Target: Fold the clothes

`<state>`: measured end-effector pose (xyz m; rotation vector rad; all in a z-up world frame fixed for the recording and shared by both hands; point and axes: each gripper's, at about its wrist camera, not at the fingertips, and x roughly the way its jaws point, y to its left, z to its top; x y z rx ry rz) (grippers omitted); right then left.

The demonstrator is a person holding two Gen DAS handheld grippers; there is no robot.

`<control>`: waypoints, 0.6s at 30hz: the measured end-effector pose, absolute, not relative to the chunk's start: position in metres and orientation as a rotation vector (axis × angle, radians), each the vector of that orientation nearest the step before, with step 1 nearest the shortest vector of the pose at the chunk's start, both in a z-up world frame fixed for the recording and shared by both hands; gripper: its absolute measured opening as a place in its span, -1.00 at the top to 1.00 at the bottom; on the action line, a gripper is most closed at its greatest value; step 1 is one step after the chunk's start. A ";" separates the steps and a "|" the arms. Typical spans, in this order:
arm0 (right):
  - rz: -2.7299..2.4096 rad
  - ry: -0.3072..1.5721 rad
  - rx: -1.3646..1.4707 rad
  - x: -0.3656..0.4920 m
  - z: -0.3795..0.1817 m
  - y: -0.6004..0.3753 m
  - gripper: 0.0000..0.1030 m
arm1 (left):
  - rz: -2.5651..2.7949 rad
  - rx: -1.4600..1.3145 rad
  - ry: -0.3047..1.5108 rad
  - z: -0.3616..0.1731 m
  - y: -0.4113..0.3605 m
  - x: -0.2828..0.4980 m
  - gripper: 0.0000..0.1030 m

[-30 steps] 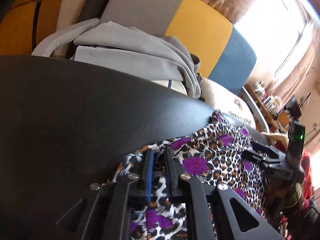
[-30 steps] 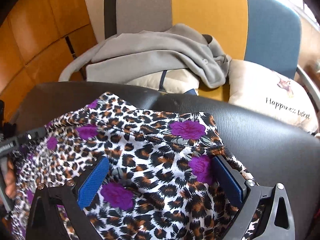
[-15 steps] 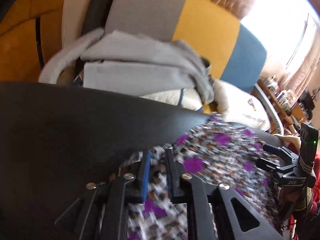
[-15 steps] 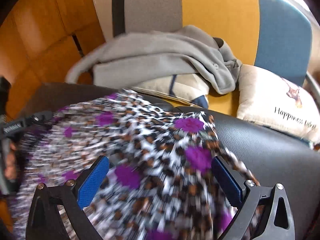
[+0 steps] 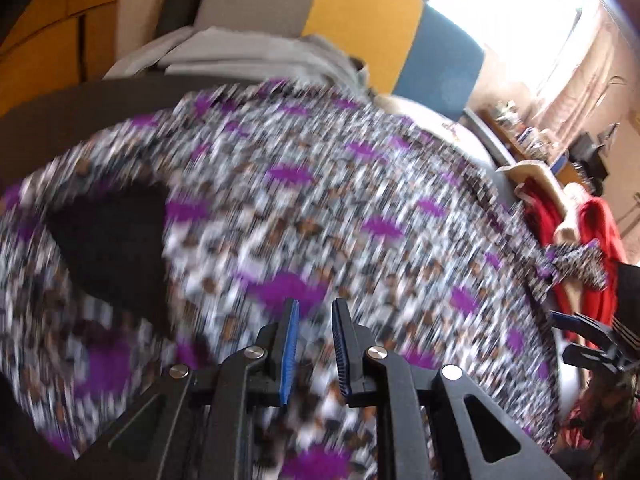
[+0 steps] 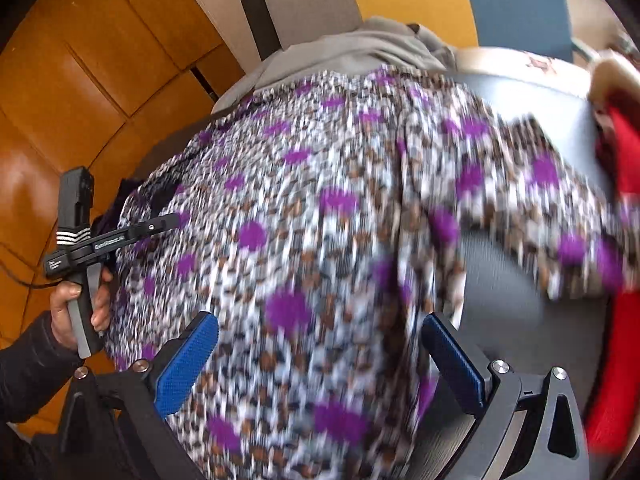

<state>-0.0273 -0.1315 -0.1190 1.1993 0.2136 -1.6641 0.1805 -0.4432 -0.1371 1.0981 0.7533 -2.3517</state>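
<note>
Two hand-held grippers worked over one large garment of thin leopard-print fabric with purple flowers [image 5: 320,208], which lay spread and motion-blurred across most of a dark, leather-like black table [image 6: 516,280]. The garment covered the surface from its far edge to the near one; a dark opening in the cloth showed at the left of the left wrist view, and a narrow printed strip trailed off toward the right edge. Beyond the table stood a chair back in grey, yellow and blue panels [image 5: 360,12], with a folded grey sweatshirt [image 6: 360,48] piled on the seat and a cream cushion [image 6: 520,64] beside it. A bright red cloth [image 6: 616,152] sat at the right edge of the table, next to the printed strip.

The right gripper [image 6: 320,364] hung over the near part of the garment, its blue-padded jaws set wide apart with the cloth lying loose under them. The left gripper [image 5: 314,344] had its jaws only narrowly apart, a small gap showing between the blue pads; whether fabric was caught between them could not be told through the blur. A hand [image 6: 74,304] in a dark padded sleeve [image 6: 28,368] gripped the left gripper's handle.
</note>
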 end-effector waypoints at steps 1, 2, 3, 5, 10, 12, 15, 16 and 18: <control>-1.696 0.221 1.192 -0.024 -0.123 -0.124 -1.00 | -2.344 1.091 0.748 -0.139 -0.440 0.188 0.69; -1.736 0.232 1.163 -0.022 -0.124 -0.116 -1.00 | -2.335 1.084 0.743 -0.140 -0.437 0.196 0.69; -1.755 0.219 1.146 -0.021 -0.125 -0.108 -1.00 | -2.327 1.077 0.746 -0.141 -0.435 0.204 0.69; -1.776 0.186 1.114 -0.022 -0.128 -0.096 -1.00 | -2.314 1.060 0.770 -0.143 -0.434 0.217 0.69; -1.812 0.171 1.079 -0.017 -0.129 -0.092 -1.00 | -2.264 1.071 0.720 -0.139 -0.431 0.221 0.71; -1.804 0.135 1.110 -0.018 -0.122 -0.092 -1.00 | -2.228 1.079 0.719 -0.134 -0.429 0.218 0.69; -1.859 0.014 1.106 -0.028 -0.105 -0.070 -1.00 | -2.224 1.036 0.729 -0.123 -0.423 0.218 0.69; -1.899 -0.040 1.092 -0.033 -0.097 -0.054 -1.00 | -2.226 1.027 0.731 -0.121 -0.421 0.218 0.67; -1.996 -0.131 1.041 -0.043 -0.078 -0.022 -1.00 | -2.240 1.023 0.730 -0.119 -0.416 0.217 0.67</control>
